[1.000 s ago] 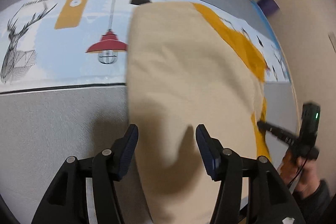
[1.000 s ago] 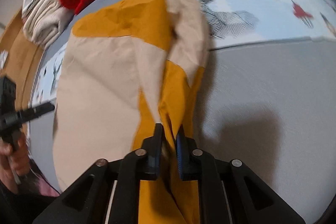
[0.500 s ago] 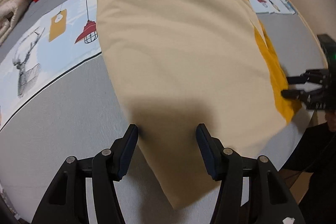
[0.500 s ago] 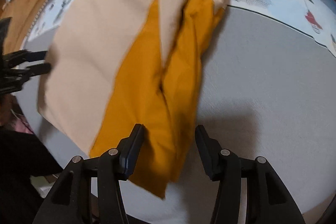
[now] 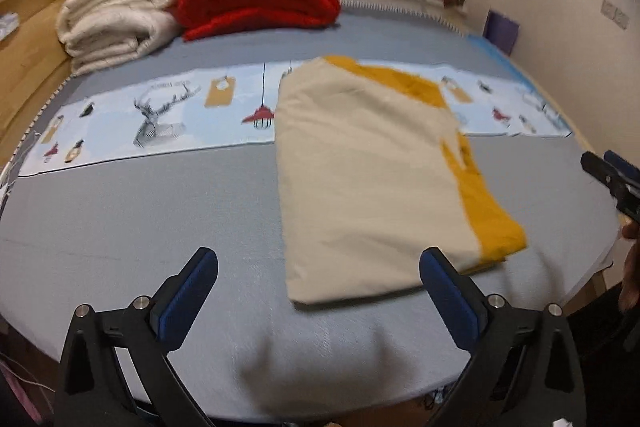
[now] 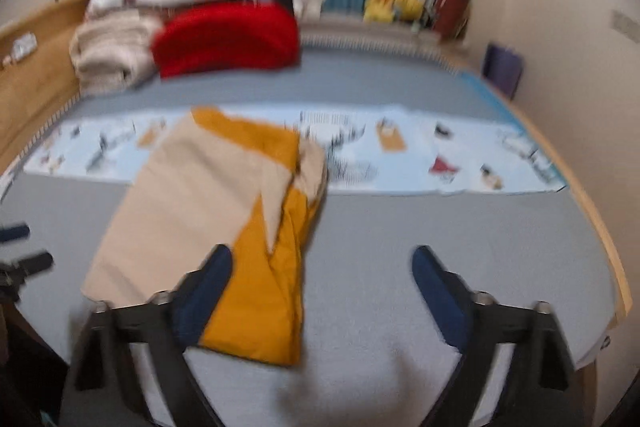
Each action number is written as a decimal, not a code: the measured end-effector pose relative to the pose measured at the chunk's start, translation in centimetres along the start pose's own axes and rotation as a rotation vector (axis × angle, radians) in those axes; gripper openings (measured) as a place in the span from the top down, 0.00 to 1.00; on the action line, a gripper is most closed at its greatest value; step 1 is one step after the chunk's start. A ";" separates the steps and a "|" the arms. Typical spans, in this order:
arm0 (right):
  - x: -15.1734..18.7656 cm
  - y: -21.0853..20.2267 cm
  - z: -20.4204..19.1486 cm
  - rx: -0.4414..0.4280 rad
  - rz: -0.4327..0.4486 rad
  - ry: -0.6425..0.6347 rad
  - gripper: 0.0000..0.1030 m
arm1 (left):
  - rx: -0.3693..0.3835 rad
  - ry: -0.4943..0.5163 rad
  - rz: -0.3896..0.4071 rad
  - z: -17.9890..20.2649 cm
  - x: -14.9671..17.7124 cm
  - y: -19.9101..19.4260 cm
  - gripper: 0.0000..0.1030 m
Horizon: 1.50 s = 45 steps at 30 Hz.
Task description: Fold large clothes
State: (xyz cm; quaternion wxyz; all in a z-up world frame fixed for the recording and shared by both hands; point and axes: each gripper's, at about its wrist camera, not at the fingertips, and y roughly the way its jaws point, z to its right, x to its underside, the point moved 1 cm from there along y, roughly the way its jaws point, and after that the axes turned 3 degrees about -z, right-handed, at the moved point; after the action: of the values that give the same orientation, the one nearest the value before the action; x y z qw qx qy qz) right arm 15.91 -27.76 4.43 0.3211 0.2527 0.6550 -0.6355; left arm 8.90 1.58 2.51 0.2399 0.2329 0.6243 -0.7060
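Left claw [image 5: 319, 269] just opening — empty, folded garment [image 5: 372, 183] on bed [image 5: 140, 211]

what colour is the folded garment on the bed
Beige with mustard-yellow panels; the folded garment shows best in the left wrist view.

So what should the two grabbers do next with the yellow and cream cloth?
Probably bring the right gripper back down to the bunched yellow side of the cloth and smooth or tuck it under. Both grippers are open and holding nothing, the left gripper too, and that edge lies rumpled while the cream side lies flat.
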 end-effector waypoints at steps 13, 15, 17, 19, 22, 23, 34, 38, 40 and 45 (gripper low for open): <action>9.0 -6.5 -7.2 -0.041 -0.097 0.038 0.00 | -0.002 -0.122 -0.008 3.3 6.3 -3.7 0.01; 9.3 -5.9 -7.8 -0.047 -0.110 0.018 0.00 | -0.018 -0.106 -0.010 3.4 6.3 -3.4 0.01; 9.3 -5.5 -8.0 -0.037 -0.107 0.005 0.00 | -0.026 -0.092 -0.006 3.5 6.2 -3.3 0.01; 9.2 -5.0 -7.8 -0.039 -0.113 0.017 0.00 | -0.028 -0.087 -0.015 3.5 6.3 -3.0 0.01; 9.1 -4.3 -7.7 -0.043 -0.130 0.033 0.00 | -0.024 -0.093 -0.033 3.5 6.7 -2.6 0.01; 9.1 -4.2 -7.8 -0.047 -0.132 0.033 0.00 | -0.024 -0.091 -0.034 3.6 6.7 -2.5 0.01; 8.8 -3.2 -8.1 -0.024 -0.142 0.009 0.00 | -0.006 -0.079 -0.038 4.1 6.6 -1.6 0.01; 8.8 -3.1 -8.1 -0.010 -0.137 0.004 0.00 | -0.001 -0.079 -0.037 4.2 6.6 -1.5 0.01; 8.7 -3.1 -8.0 -0.009 -0.134 0.004 0.00 | -0.004 -0.080 -0.037 4.2 6.5 -1.4 0.01; 8.7 -3.0 -8.0 -0.006 -0.136 0.003 0.00 | -0.005 -0.080 -0.037 4.2 6.5 -1.4 0.01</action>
State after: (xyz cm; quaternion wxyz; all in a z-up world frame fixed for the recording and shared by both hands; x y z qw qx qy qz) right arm 7.11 -20.67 -0.13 0.2769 0.2077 0.6732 -0.6535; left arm 2.88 -2.78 -0.02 0.2519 0.1925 0.6201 -0.7176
